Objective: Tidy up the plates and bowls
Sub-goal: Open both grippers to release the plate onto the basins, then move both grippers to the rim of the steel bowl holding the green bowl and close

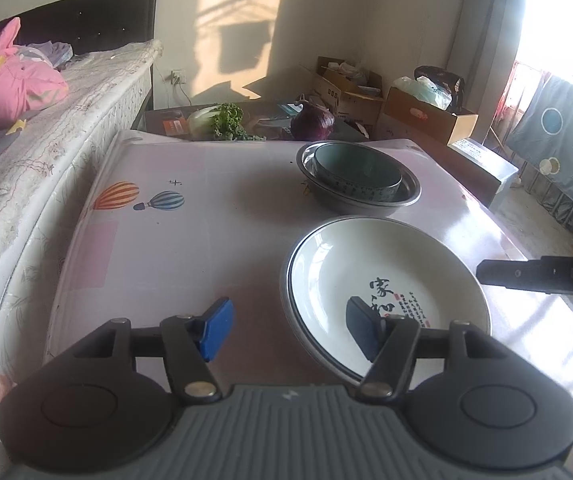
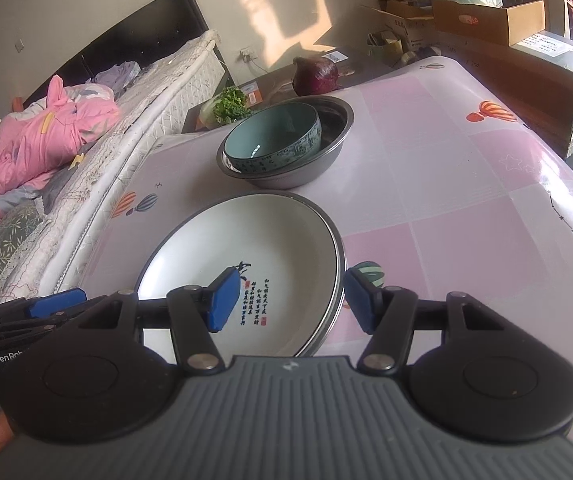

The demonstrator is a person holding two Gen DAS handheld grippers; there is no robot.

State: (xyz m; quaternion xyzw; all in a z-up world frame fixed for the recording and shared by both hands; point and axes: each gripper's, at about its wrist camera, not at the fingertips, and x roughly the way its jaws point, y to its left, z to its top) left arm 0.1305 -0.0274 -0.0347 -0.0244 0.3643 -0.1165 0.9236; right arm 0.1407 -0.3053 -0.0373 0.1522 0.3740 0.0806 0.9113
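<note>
A white plate with black Chinese writing [image 1: 382,280] [image 2: 246,248] lies on the table near me, stacked on another plate whose rim shows under it. Behind it a teal ceramic bowl [image 1: 356,174] [image 2: 274,140] sits inside a metal bowl [image 1: 406,196] [image 2: 334,136]. My left gripper [image 1: 290,330] is open, straddling the plate's left rim from above. My right gripper [image 2: 292,300] is open, with the plate's right rim between its fingers. Neither holds anything.
The table [image 1: 190,240] [image 2: 446,200] has a pink and white balloon-print cover. A bed [image 1: 46,152] runs along its left side. Greens [image 1: 228,120] and a red cabbage [image 1: 312,122] [image 2: 316,76] lie on a low stand behind. Cardboard boxes [image 2: 486,20] stand at the back right.
</note>
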